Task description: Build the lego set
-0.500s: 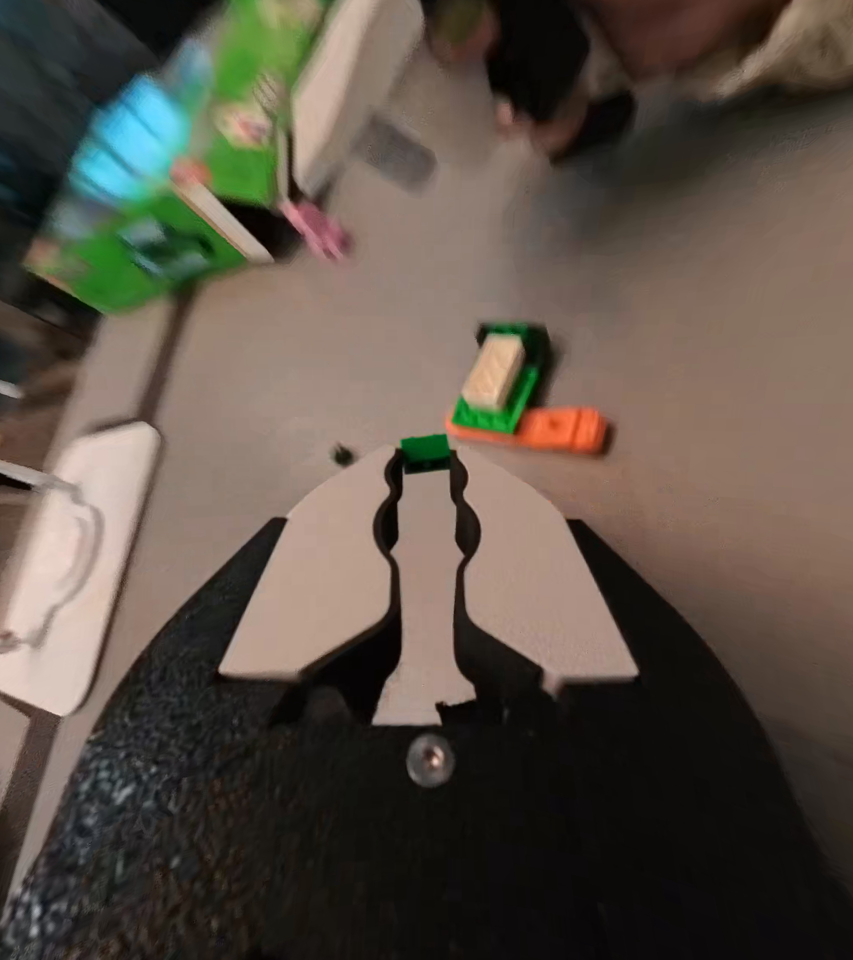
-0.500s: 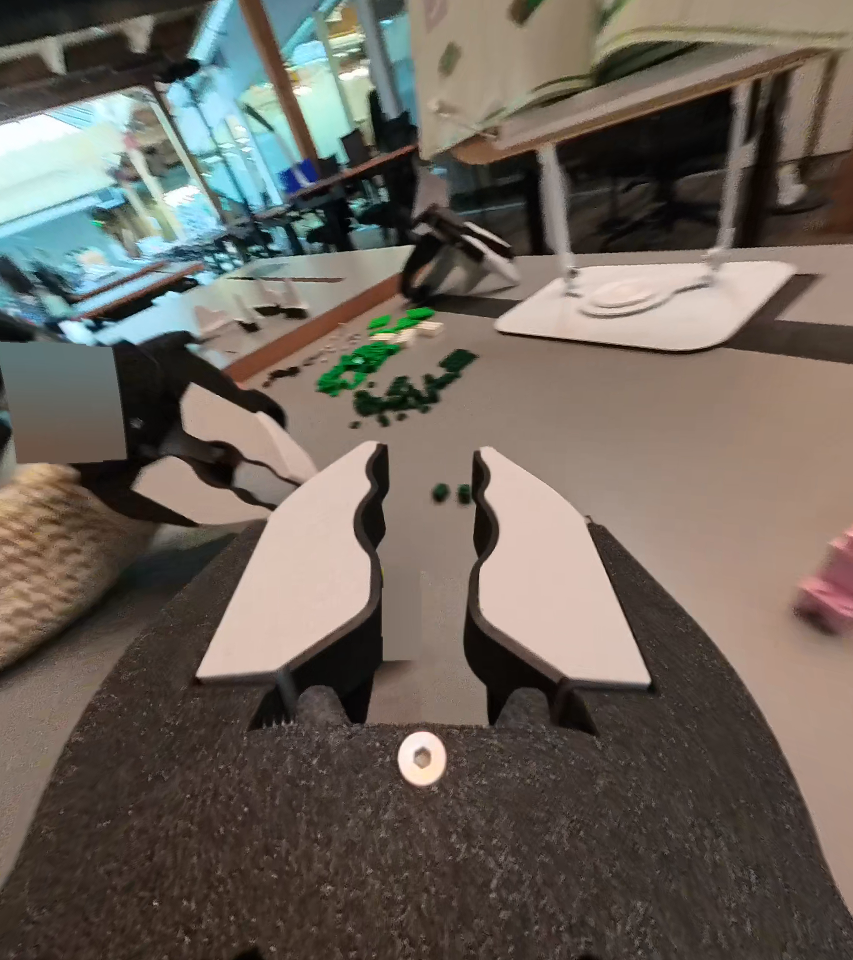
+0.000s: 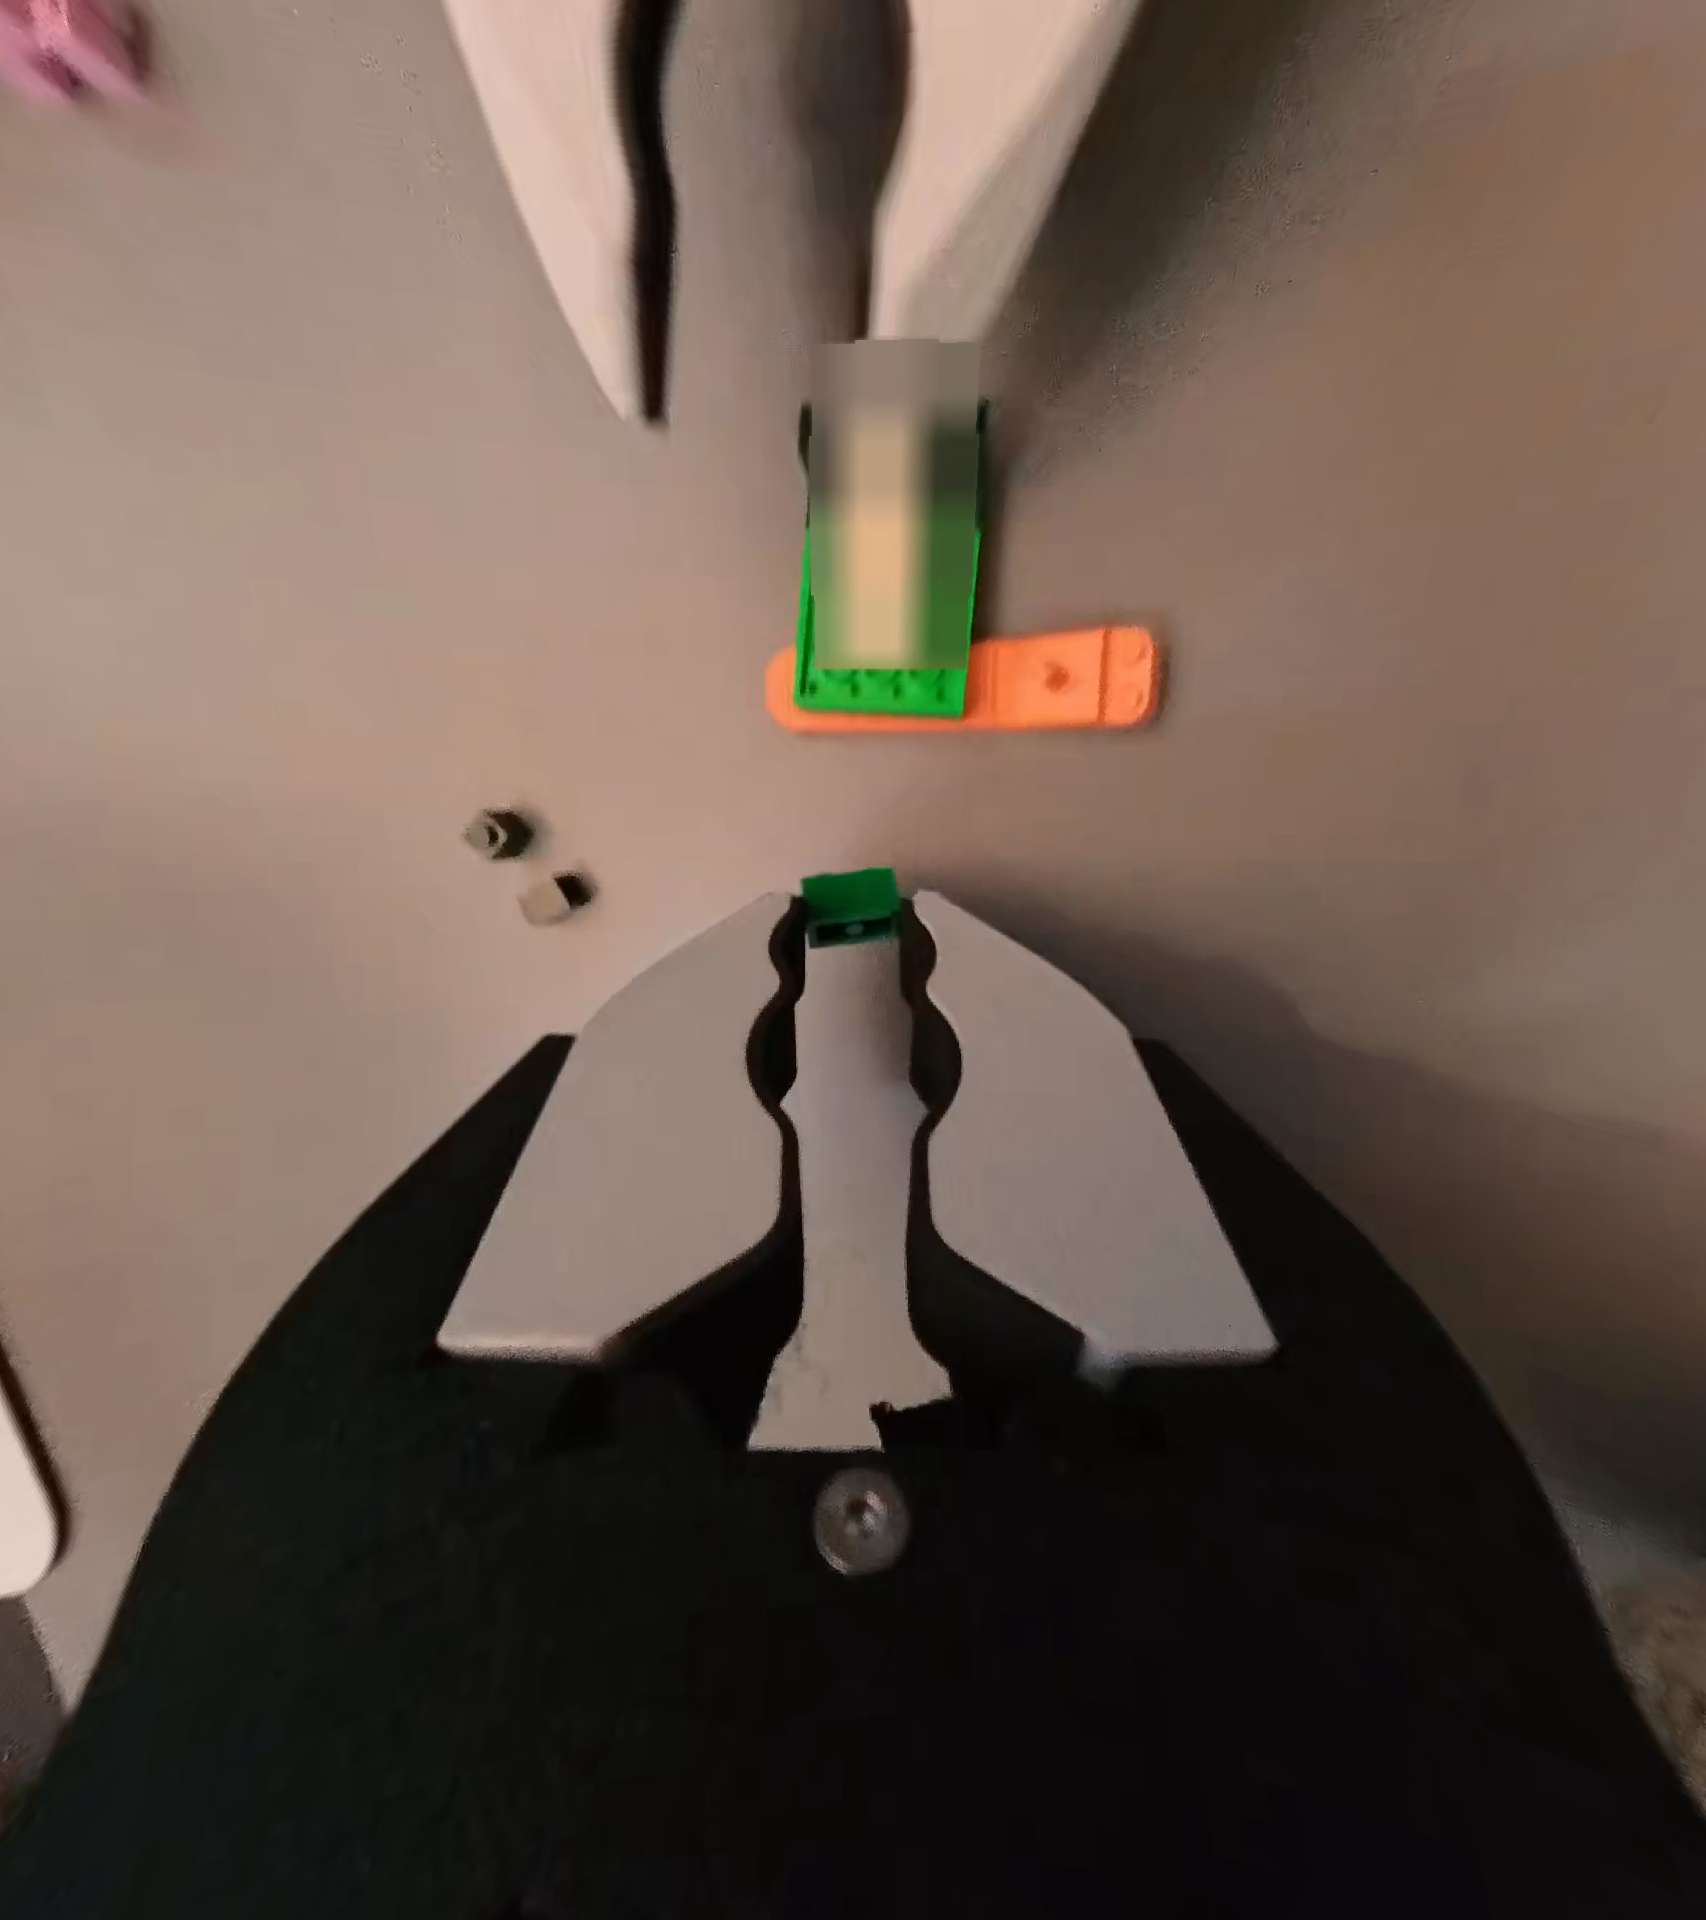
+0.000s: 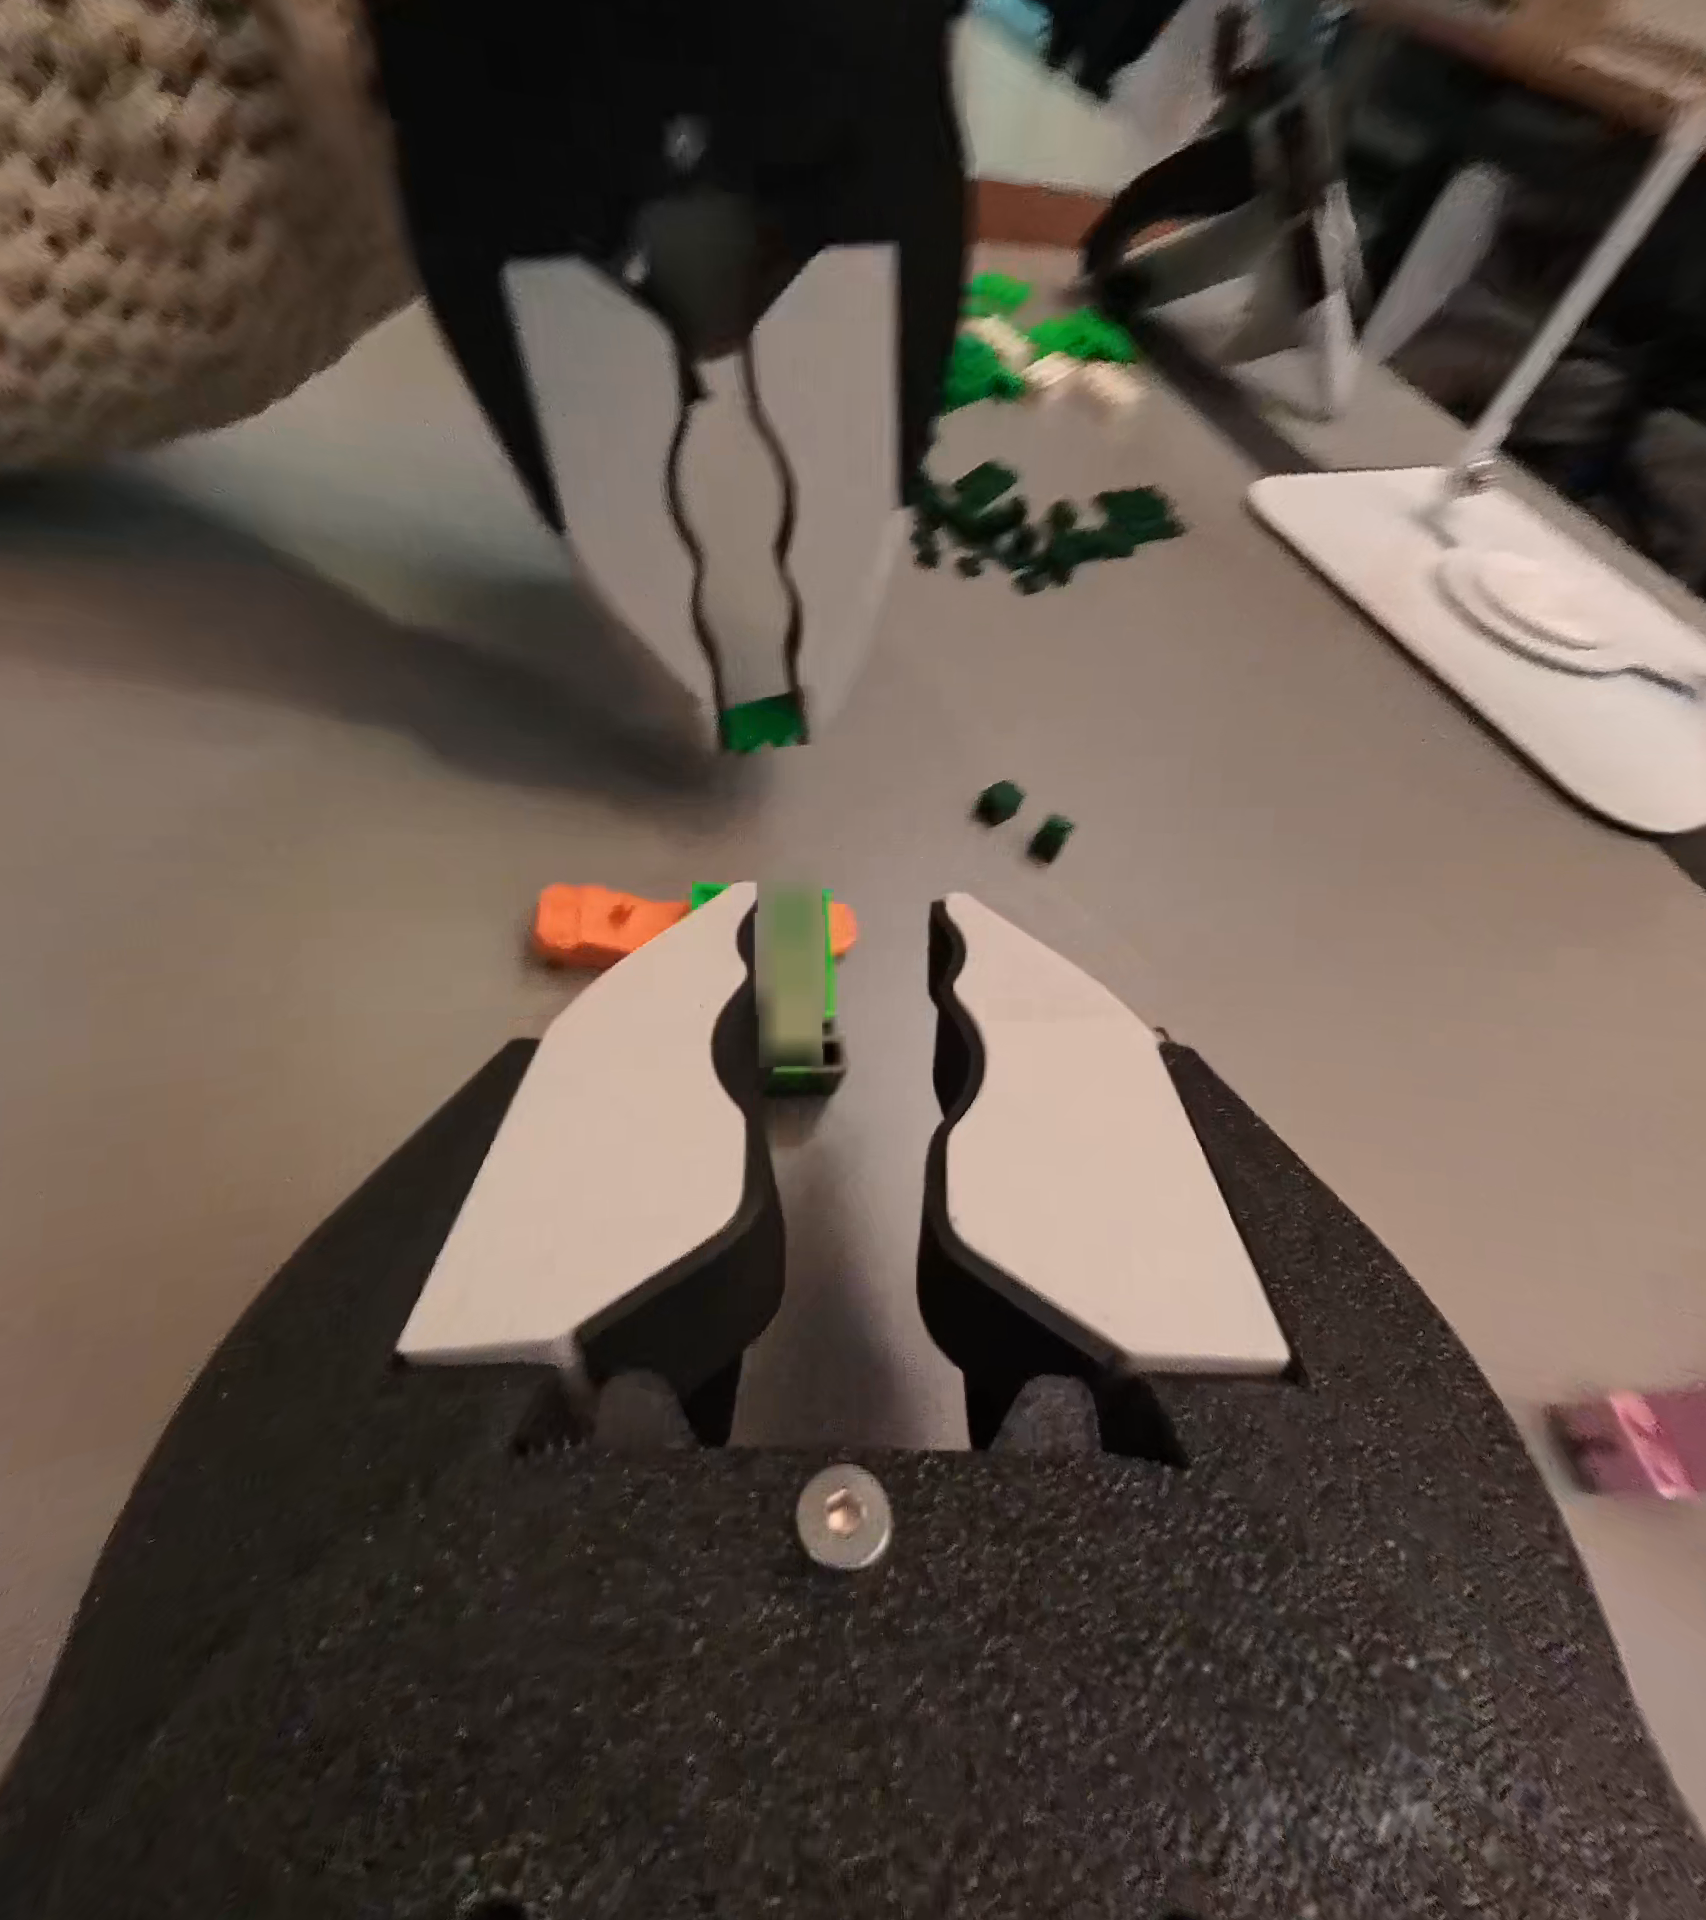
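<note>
The left gripper [image 3: 851, 906] pinches a green brick [image 3: 850, 908]; the build [image 3: 880, 686] lies at 12 o'clock on an orange tool [image 3: 1057, 681]. The right gripper [image 4: 844, 920] gapes wide around it. Next, likely: steady the build, then press the brick on.

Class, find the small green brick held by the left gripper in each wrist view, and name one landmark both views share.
Left wrist view: small green brick sits just below centre, pinched at the left gripper tips.
Right wrist view: upper middle, at the tips of the gripper pointing down.
Shared landmark: the orange piece on the table.
</note>
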`<state>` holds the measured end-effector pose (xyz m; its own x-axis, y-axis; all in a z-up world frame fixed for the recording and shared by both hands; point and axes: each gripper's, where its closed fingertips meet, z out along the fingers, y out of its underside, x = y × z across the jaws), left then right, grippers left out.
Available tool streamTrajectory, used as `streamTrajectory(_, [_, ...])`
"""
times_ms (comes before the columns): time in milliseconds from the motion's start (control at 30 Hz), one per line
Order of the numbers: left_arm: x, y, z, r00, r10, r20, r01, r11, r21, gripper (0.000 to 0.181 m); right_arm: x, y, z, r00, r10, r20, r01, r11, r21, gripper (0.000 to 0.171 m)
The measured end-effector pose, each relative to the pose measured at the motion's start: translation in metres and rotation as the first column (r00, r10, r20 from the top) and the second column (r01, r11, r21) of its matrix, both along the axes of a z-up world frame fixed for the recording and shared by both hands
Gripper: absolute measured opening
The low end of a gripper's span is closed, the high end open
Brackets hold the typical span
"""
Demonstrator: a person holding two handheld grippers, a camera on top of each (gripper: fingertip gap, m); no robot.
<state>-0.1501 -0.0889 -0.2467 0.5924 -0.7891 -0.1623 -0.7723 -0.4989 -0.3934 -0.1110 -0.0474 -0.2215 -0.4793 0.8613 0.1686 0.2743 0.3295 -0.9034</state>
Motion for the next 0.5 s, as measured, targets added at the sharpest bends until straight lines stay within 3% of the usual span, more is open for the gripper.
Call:
streamTrajectory(33, [0.006, 0.003, 0.003, 1.000, -0.010, 0.021, 0.010, 1.000, 0.014, 0.016, 0.003, -0.005, -0.004, 0.999, 0.034, 0.027, -0.034, 0.999, 0.011, 0.029])
streamTrajectory(167, [0.025, 0.009, 0.004, 0.997, -0.070, 0.039, 0.070, 0.998, 0.005, 0.016, 0.014, -0.016, -0.022, 0.981, 0.108, 0.160, -0.115, 0.993, 0.035, 0.037])
streamTrajectory(500, [0.024, 0.016, -0.003, 0.995, -0.082, -0.057, 0.076, 0.993, -0.093, 0.017, 0.009, -0.009, -0.033, 0.983, 0.015, 0.185, -0.042, 0.988, 0.146, 0.026])
